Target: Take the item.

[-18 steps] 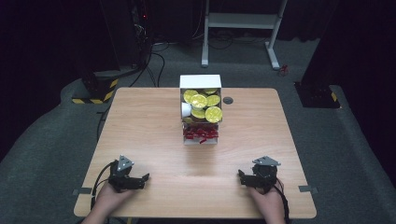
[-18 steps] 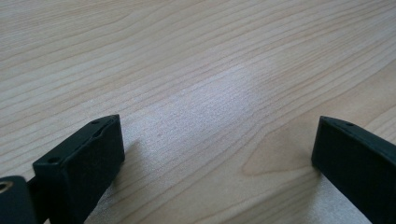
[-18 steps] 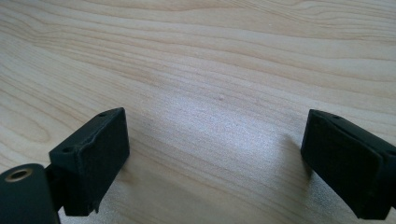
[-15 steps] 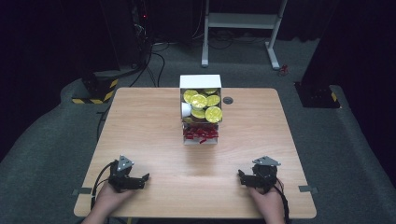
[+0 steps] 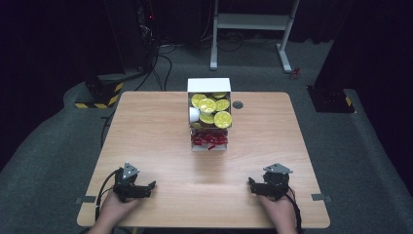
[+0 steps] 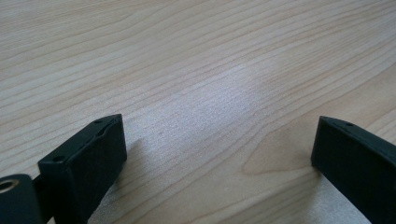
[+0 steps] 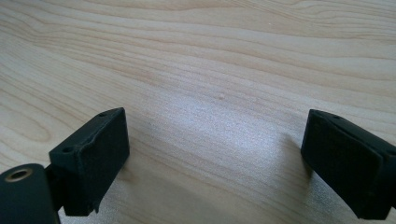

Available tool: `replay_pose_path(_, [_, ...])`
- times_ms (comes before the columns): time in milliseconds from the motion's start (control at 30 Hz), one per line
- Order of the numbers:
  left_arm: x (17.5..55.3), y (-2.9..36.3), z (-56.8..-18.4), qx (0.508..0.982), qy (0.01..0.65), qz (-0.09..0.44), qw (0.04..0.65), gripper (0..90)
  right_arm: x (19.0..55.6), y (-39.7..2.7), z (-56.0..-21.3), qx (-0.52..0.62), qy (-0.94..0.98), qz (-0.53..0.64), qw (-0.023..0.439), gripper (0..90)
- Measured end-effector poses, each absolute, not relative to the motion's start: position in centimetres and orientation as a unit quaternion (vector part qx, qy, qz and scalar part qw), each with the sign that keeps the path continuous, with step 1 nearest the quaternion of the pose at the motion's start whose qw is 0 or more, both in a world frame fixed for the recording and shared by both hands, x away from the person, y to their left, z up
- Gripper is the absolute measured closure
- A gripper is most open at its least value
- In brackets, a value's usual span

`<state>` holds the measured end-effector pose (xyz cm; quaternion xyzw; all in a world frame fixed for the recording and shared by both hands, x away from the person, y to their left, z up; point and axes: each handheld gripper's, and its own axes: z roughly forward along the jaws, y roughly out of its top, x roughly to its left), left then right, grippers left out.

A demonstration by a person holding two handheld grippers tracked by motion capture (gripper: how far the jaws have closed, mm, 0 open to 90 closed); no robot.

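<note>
White box (image 5: 209, 114) at far middle of surface (image 5: 146, 141), long axis running away from the person; far part packed with round yellow-lidded cups (image 5: 214, 111), near part with red packets (image 5: 209, 139). Well apart from both grippers, ahead of them and between their two lines. Left gripper (image 5: 146, 189) low at near left edge, jaws spread, nothing between them but bare wood. Right gripper (image 5: 254, 187) low at near right edge, likewise spread and empty. Box set roughly midway between the two; neither clearly nearer. Any reach would likely go forward and inward.
</note>
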<state>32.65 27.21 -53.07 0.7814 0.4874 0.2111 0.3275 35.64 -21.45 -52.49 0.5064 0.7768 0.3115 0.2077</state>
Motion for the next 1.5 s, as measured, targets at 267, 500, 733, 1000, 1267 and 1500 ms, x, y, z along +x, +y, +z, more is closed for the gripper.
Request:
replay_pose_path(267, [32.7, 27.2, -53.1, 0.783, 0.486, 0.211, 0.326, 3.1, 35.7, -21.5, -52.5, 0.505, 0.778, 0.312, 0.207, 7.6])
replay_pose_path(500, [32.8, 27.3, -53.1, 0.784, 0.486, 0.208, 0.326, 2.8, 35.6, -21.4, -52.4, 0.5, 0.781, 0.31, 0.211, 8.9])
replay_pose_path(733, [32.8, 27.2, -53.1, 0.784, 0.486, 0.208, 0.326, 2.7, 35.4, -21.3, -52.1, 0.494, 0.781, 0.318, 0.215, 9.1])
replay_pose_path(1000, [32.8, 27.3, -53.1, 0.785, 0.484, 0.209, 0.325, 2.8, 34.9, -20.8, -51.4, 0.482, 0.78, 0.333, 0.219, 11.0])
replay_pose_path(1267, [32.8, 27.2, -53.1, 0.785, 0.484, 0.207, 0.326, 2.7, 34.4, -20.2, -50.7, 0.469, 0.781, 0.349, 0.22, 11.9])
replay_pose_path(1500, [32.8, 27.2, -53.0, 0.786, 0.484, 0.206, 0.326, 2.7, 34.1, -19.9, -50.5, 0.464, 0.777, 0.361, 0.226, 11.7])
